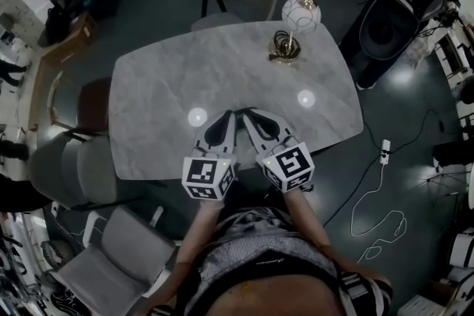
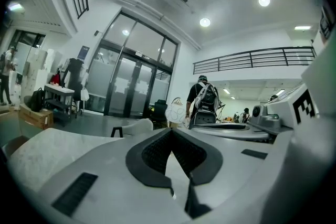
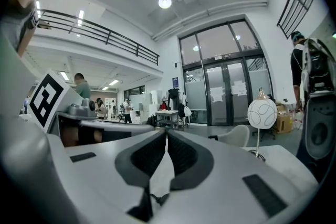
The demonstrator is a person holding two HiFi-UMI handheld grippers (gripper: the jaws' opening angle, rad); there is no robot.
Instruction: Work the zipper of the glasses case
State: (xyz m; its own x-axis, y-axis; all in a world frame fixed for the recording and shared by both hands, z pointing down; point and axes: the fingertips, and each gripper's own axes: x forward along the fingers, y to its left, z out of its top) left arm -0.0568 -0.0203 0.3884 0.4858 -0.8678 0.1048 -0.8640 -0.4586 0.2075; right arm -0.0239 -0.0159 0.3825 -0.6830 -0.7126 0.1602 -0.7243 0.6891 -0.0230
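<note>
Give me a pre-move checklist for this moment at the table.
1. Glasses case in view: not ok; none on the grey marbled table in any view.
2. Left tool shut, nothing between jaws: ok.
3. Right tool shut, nothing between jaws: ok.
4. Both tools well short of the white globe lamp on its brass base: ok.
5. Tool tips apart from each other: cannot tell; very close.

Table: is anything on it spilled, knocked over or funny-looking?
Nothing is spilled or tipped. The table holds only a globe lamp, upright near the far edge, its cord coiled at the base. One odd thing: no glasses case is in view, and the left claw and right claw are both shut, empty.
</note>
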